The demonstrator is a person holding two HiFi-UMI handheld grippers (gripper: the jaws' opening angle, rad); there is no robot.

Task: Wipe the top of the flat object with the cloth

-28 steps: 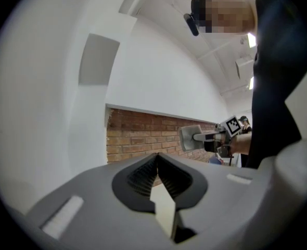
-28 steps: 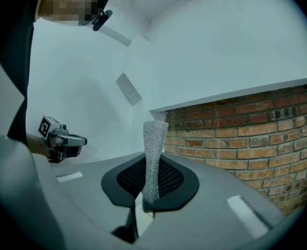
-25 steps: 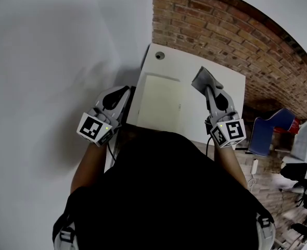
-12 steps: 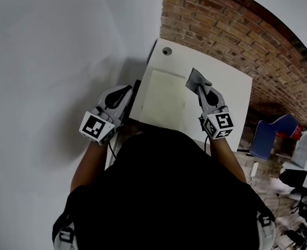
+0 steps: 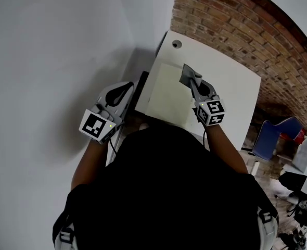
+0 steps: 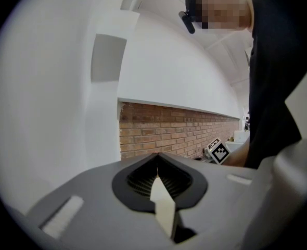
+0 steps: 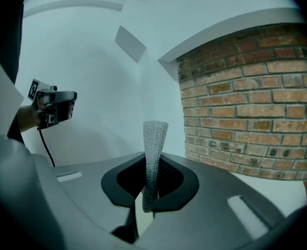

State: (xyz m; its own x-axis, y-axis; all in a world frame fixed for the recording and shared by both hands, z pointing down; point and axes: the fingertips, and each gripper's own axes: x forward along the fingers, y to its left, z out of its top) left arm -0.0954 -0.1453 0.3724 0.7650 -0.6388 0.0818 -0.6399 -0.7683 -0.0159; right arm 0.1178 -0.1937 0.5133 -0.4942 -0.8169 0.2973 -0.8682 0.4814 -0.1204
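Jaws clamped on a grey mesh cloth (image 5: pixel 188 75), the right gripper (image 5: pixel 195 86) holds it over the far right edge of the pale flat board (image 5: pixel 163 94) on a white table (image 5: pixel 238 90) beside a brick wall (image 5: pixel 237 30). The left gripper (image 5: pixel 122 91), jaws pressed together and empty, hangs off the table's left side.
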